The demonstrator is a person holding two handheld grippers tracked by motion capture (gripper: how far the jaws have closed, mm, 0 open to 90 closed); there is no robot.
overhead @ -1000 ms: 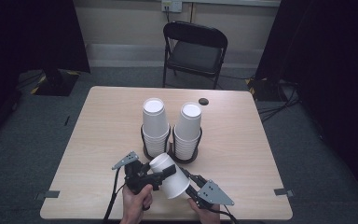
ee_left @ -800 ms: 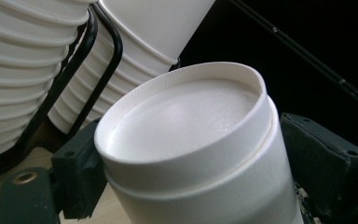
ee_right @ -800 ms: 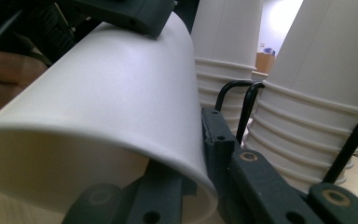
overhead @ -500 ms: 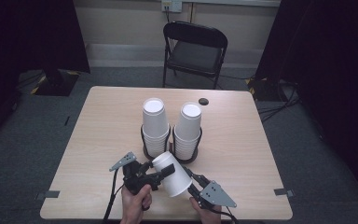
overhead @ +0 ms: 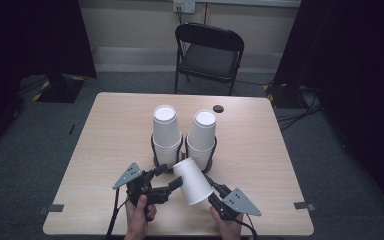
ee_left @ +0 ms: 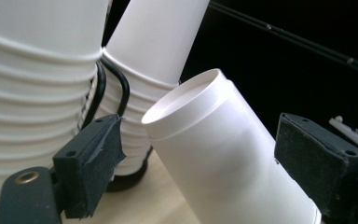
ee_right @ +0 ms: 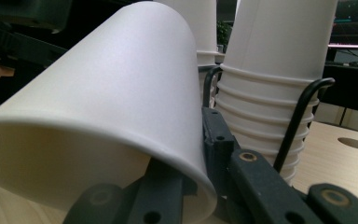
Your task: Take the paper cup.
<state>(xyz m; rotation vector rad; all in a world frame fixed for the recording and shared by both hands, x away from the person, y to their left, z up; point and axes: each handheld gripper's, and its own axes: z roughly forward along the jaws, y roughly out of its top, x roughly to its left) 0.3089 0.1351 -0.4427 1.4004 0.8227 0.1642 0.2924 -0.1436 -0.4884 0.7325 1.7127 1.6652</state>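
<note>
While pinched at its rim by the right claw (overhead: 214,191), paper cup (overhead: 192,181) between parted left claw (overhead: 169,179) pads.

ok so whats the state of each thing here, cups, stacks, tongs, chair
loose cup: tilted, base up and away, rim pinched by right tongs
left stack: upside down, upright in wire holder
right stack: upside down, upright in wire holder
right tongs: shut on loose cup's wall, one jaw inside
left tongs: open, jaws either side of loose cup's base, pads not pressing
chair: unfolded, empty
</note>
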